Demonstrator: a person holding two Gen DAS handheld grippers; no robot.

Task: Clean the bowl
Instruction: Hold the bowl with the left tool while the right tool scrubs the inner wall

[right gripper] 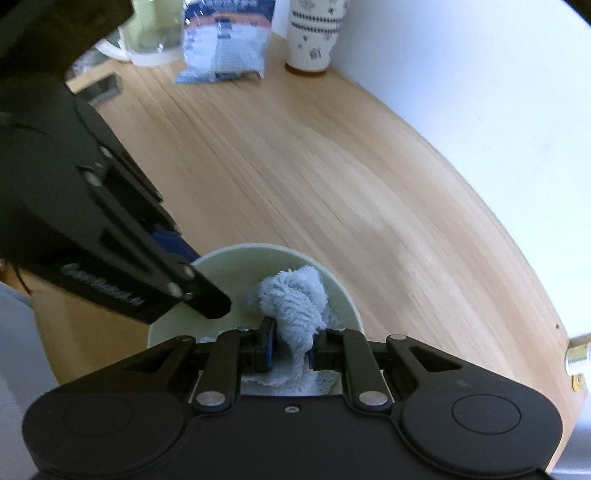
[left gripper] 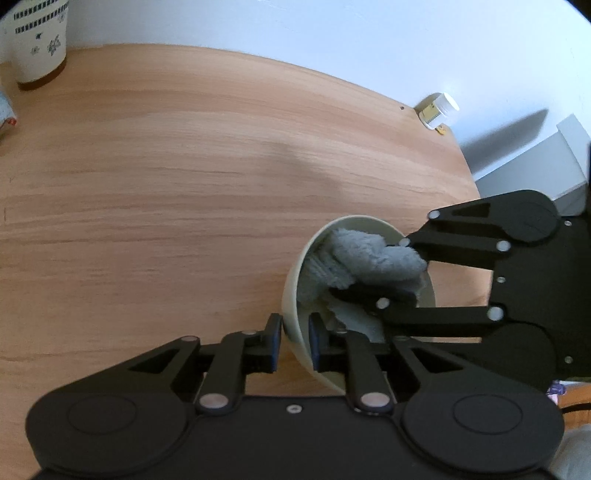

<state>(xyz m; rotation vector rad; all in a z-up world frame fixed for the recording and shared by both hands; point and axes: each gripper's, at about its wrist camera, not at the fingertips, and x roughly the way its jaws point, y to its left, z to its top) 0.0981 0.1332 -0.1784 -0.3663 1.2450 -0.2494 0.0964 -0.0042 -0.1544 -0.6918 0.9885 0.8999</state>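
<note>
Your left black two-finger gripper (left gripper: 293,341) points steeply down, its blue-padded jaws nearly closed, pinching a thin wall between them. Your right black two-finger gripper (right gripper: 291,349) also tilts steeply down, jaws clamped on fluffy fabric.

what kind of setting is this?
Likely a home table against a white wall: wooden tabletop, patterned cup, a printed bag and a small white-capped bottle.
</note>
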